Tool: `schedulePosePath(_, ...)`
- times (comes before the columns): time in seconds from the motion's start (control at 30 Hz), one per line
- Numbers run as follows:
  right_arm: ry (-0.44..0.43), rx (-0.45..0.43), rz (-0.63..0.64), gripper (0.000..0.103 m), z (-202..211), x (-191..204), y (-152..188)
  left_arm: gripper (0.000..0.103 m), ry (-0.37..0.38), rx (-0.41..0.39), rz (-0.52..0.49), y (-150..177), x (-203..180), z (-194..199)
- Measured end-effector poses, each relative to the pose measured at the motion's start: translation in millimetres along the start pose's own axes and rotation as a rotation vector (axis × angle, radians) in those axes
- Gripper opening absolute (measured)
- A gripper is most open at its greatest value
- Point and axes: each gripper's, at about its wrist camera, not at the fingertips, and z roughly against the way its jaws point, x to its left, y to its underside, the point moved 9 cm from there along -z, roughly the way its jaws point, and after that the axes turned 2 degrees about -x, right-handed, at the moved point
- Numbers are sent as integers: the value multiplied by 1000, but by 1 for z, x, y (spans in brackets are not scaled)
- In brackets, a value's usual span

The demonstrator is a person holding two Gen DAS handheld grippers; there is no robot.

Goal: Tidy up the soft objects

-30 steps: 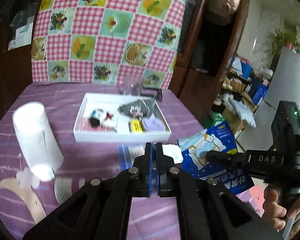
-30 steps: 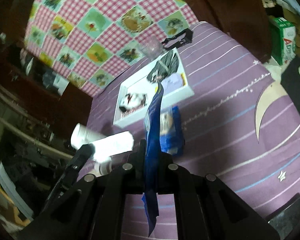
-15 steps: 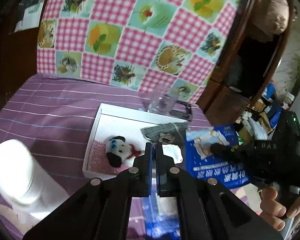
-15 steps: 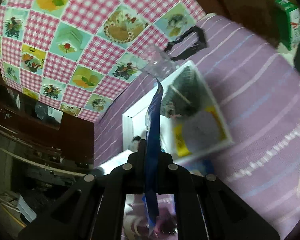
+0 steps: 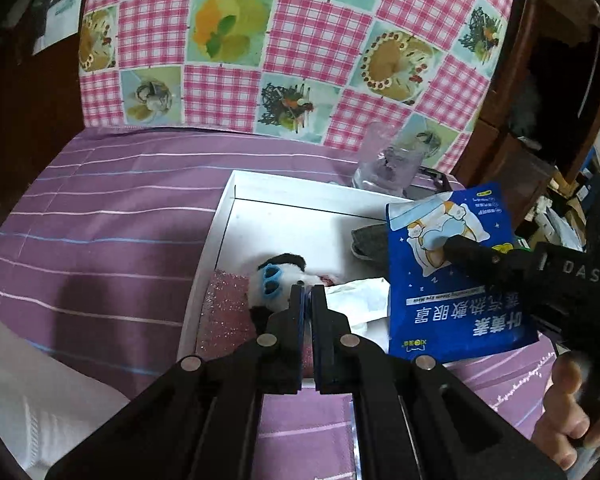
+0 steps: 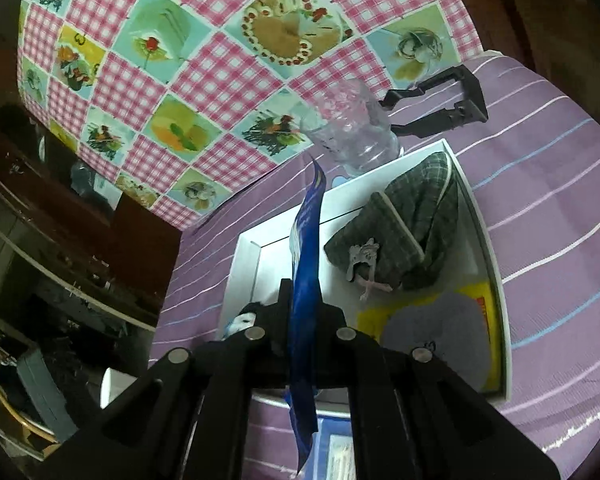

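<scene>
A white tray (image 5: 220,240) on the purple striped cloth holds a plush dog (image 5: 276,276), a pink glittery sponge (image 5: 224,308) and a grey plaid pouch (image 6: 420,232). My left gripper (image 5: 308,294) hangs over the tray's near edge by the dog. It is shut on a thin white wrapper (image 5: 360,300) that flops to its right. My right gripper (image 5: 448,246) is shut on a blue eye-mask packet (image 5: 452,308) and holds it upright over the tray's right part. In the right wrist view, that packet (image 6: 306,240) shows edge-on between the shut fingers of the gripper (image 6: 304,296).
A clear plastic cup (image 5: 388,164) and a black clip (image 6: 456,100) stand behind the tray, before a pink checked cushion (image 5: 260,40). A yellow and lilac packet (image 6: 440,328) lies in the tray's right corner. A white paper roll (image 5: 28,392) lies at the near left. A hand (image 5: 568,420) grips the right tool.
Both grippers have moved forward and down from the near table to over the tray, still carrying the blue packet and the white wrapper. The paper roll has slid off to the lower left.
</scene>
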Motion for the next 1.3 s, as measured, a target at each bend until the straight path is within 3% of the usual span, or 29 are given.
schedulePosePath(0.07,4,-20,-25,10,-4,-8,0,6,-8,0,27,0,4,0)
schedulePosePath(0.1,6,-41,-50,10,-5,-13,-1,14,-19,6,43,1,7,1)
schedulePosePath(0.2,29,-74,-103,12,-7,-27,-4,51,-43,13,80,-1,14,7)
schedulePosePath(0.23,45,-75,-111,13,-6,-31,-5,59,-41,-5,84,-4,15,11)
schedulePosePath(0.33,89,-104,-121,24,2,-40,-12,62,-28,-43,89,-10,14,24)
schedulePosePath(0.4,95,-141,-142,44,14,-45,-17,63,-9,-32,95,-12,12,30)
schedulePosePath(0.47,107,-174,-167,51,25,-50,-22,68,5,-27,108,-13,10,38)
schedulePosePath(0.53,143,-180,-188,51,35,-57,-25,81,1,-18,124,-11,8,44)
schedulePosePath(0.63,197,-138,-204,51,44,-62,-24,81,-26,29,132,0,3,50)
schedulePosePath(0.77,236,0,-241,51,53,-58,-11,81,-48,76,111,6,-6,61)
schedulePosePath(0.97,268,104,-198,51,75,-43,9,81,-142,266,64,33,-7,61)
schedulePosePath(1.1,209,168,-180,51,89,-33,25,81,-168,313,70,47,-8,75)
schedulePosePath(1.3,245,264,-44,51,97,-28,44,81,-279,302,41,44,-6,108)
